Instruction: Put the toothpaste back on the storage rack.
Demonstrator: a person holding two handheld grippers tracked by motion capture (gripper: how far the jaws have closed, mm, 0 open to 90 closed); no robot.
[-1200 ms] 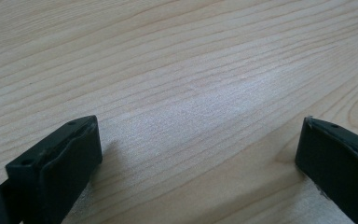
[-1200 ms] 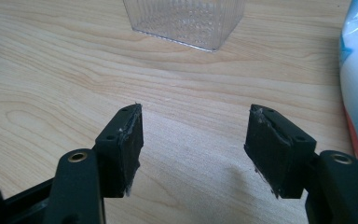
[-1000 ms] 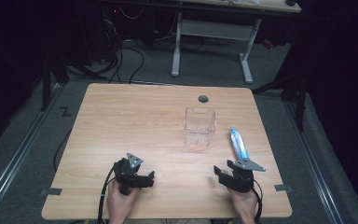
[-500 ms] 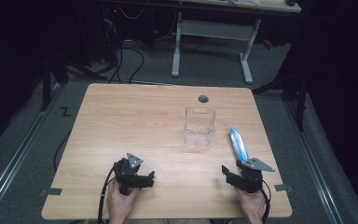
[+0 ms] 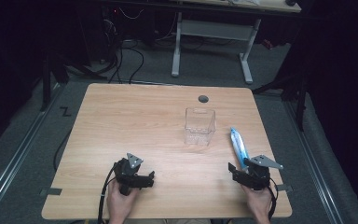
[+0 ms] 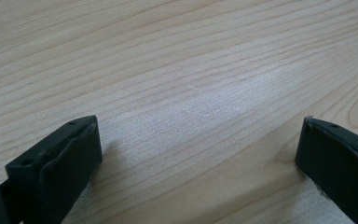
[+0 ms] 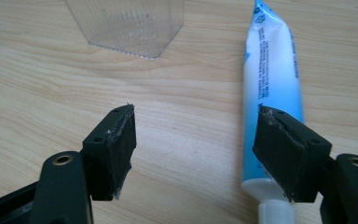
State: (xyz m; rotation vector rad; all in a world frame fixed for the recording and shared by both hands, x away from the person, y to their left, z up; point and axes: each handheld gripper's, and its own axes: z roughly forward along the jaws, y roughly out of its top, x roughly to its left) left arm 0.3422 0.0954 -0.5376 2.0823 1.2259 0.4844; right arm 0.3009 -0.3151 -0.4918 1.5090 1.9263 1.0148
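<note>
Two grippers rest low on the worktop (image 5: 135, 116). The right gripper (image 7: 193, 144), jaws released, sits at the cap end of the blue-white tube (image 7: 272, 88), which lies flat beside the clear container (image 5: 199, 126), likely lining up a grasp. The left gripper (image 6: 198, 154) idles, jaws released over bare wood.

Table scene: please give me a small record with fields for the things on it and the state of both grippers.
surface: wooden table with a round cable hole near the far edge
container: clear plastic box, upright, looks empty
tube: blue and white tube, lying flat to the right of the box, white cap toward the person
left gripper: open, over bare wood, holds nothing
right gripper: open, one jaw in front of the cap end of the tube, tube not between the jaws
</note>
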